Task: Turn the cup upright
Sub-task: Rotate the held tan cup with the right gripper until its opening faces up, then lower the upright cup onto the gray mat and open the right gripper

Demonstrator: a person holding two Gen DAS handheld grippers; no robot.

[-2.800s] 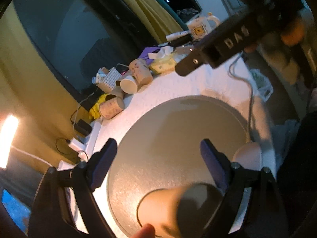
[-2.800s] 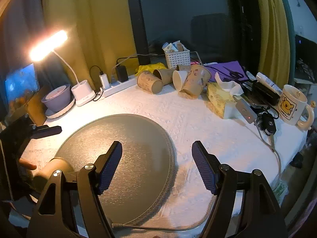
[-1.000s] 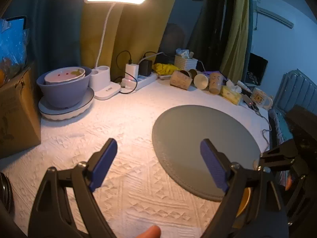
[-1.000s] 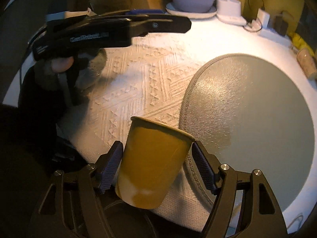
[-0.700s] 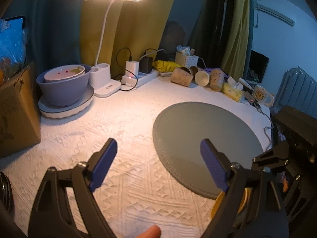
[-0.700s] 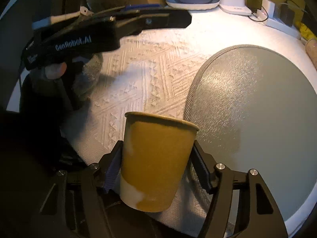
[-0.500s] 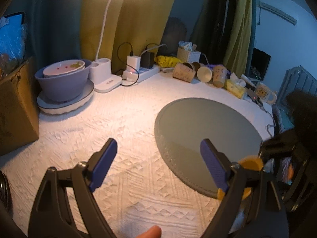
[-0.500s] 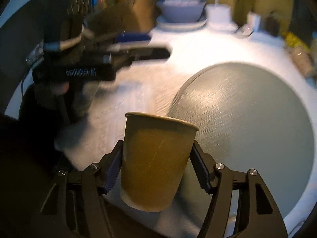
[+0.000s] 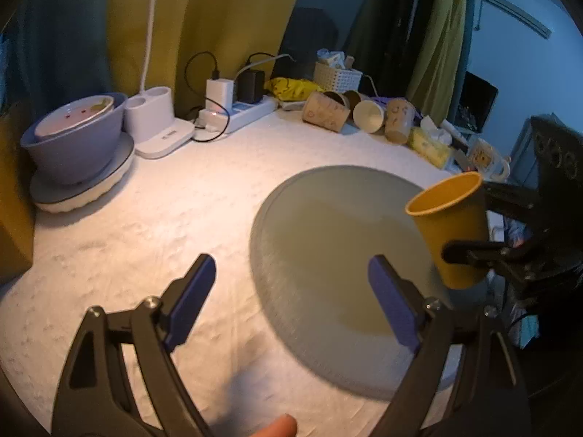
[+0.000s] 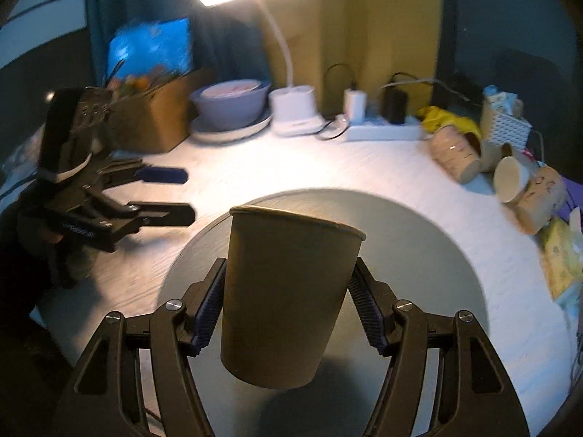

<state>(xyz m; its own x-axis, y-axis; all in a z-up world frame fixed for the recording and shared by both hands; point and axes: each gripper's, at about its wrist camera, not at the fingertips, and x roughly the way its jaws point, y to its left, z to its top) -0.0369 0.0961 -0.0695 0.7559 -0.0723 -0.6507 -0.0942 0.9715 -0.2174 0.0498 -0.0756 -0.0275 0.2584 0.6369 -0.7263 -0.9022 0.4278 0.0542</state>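
My right gripper (image 10: 286,307) is shut on a tan paper cup (image 10: 288,291) and holds it upright, mouth up, just above the round grey mat (image 10: 430,255). In the left wrist view the cup (image 9: 452,233) hangs over the mat's right part (image 9: 328,240), held by the right gripper (image 9: 470,251). My left gripper (image 9: 291,298) is open and empty above the white cloth at the mat's left edge. It also shows in the right wrist view (image 10: 160,193), at the left.
Along the back stand a purple bowl on a plate (image 9: 73,142), a lamp base (image 9: 156,131), a power strip (image 9: 240,113), several lying paper cups (image 9: 328,111), a white basket (image 9: 337,76), a tissue pack (image 9: 431,145) and a mug (image 9: 486,158). A cardboard box (image 10: 156,120) is at the left.
My right gripper has lifted the cup from the table's near edge and carried it in over the grey mat, upright. The left gripper stayed open and moved little.
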